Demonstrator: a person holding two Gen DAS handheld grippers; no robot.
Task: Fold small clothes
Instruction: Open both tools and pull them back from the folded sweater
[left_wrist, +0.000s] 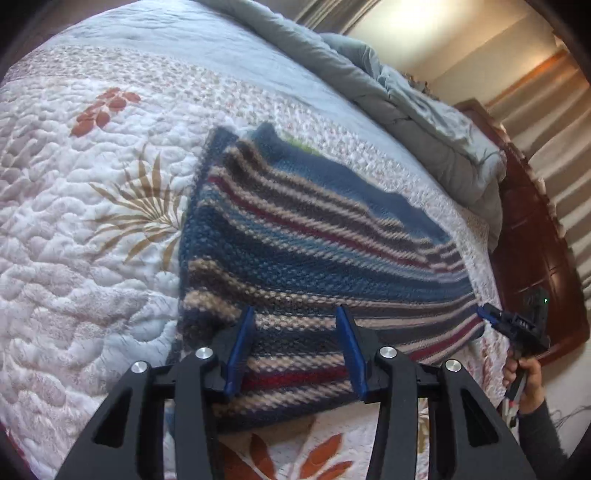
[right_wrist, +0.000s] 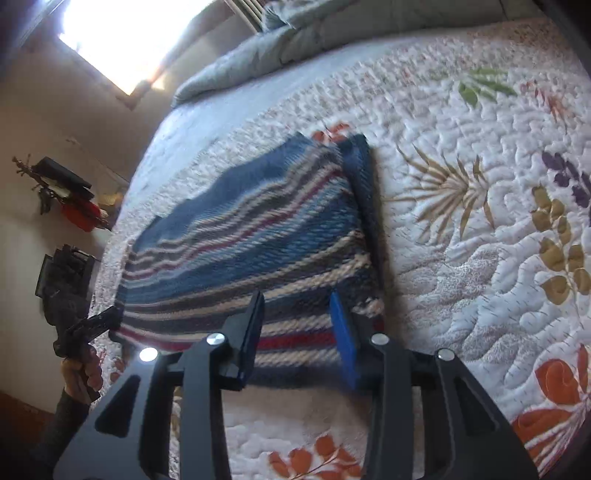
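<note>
A: Where's the knit?
B: One striped knit sweater (left_wrist: 314, 236), lying folded on the quilted bedspread (left_wrist: 74, 221), near its edge.
A: Claws?
B: Two. Left gripper (left_wrist: 295, 347) spread wide, nothing in it, over the near hem. Right gripper (right_wrist: 295, 332) same, empty, at its own corner.
A: Handling?
B: Prob soft, thick, floppy, not slippery; will sag. I'd pinch both near corners thru all layers.
</note>
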